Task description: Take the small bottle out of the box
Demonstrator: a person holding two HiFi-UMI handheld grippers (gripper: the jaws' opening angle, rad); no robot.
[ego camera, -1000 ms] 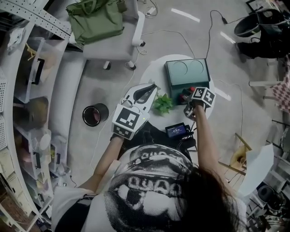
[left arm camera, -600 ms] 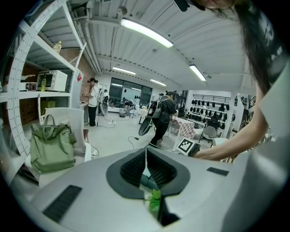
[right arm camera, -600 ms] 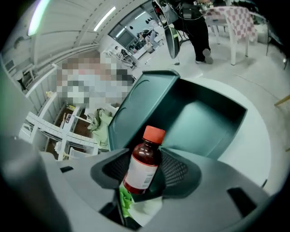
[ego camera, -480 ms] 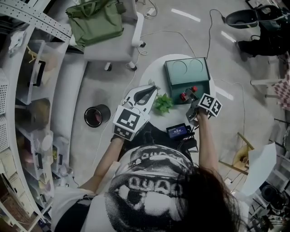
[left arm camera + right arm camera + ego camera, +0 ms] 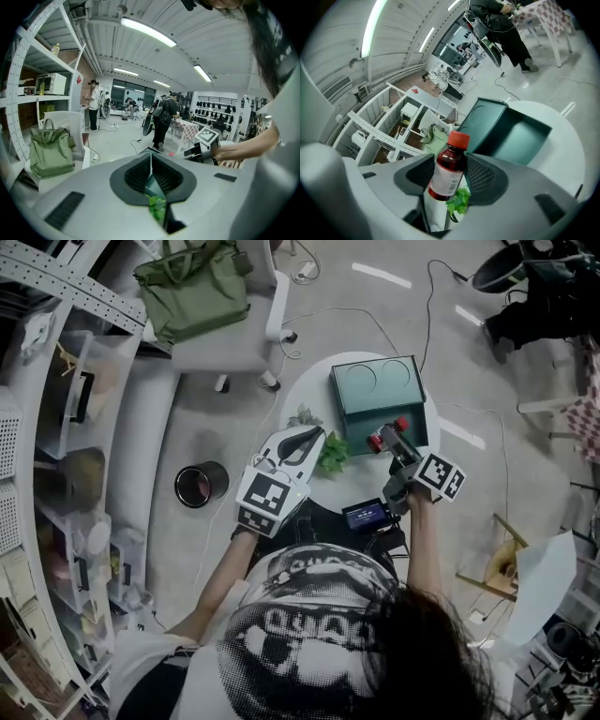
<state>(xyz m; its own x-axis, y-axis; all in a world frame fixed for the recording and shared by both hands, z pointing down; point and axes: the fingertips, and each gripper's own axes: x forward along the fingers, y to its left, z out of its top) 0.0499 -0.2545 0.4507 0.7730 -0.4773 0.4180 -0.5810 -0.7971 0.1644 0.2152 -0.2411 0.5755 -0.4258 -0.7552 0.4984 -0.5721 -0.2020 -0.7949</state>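
Note:
The small bottle (image 5: 447, 174), dark red with a white label and a red cap, stands between the jaws of my right gripper (image 5: 450, 160), which is shut on it. In the head view the right gripper (image 5: 389, 438) holds the bottle (image 5: 387, 432) just in front of the open dark green box (image 5: 380, 390), above the round white table (image 5: 309, 390). The box (image 5: 513, 133) shows an empty inside behind the bottle. My left gripper (image 5: 296, 439) hovers shut over the table's left front, with nothing in it. Through the left gripper (image 5: 151, 157) a slit shows green leaves.
A small green plant (image 5: 328, 454) sits on the table between the grippers. A small device with a lit screen (image 5: 366, 514) lies at the table's near edge. A chair with a green bag (image 5: 202, 287), a black bin (image 5: 199, 484) and shelves (image 5: 66, 427) stand at the left.
My right gripper has drawn back from the box toward the person and a little to the right, with the bottle in it. The left gripper has barely moved.

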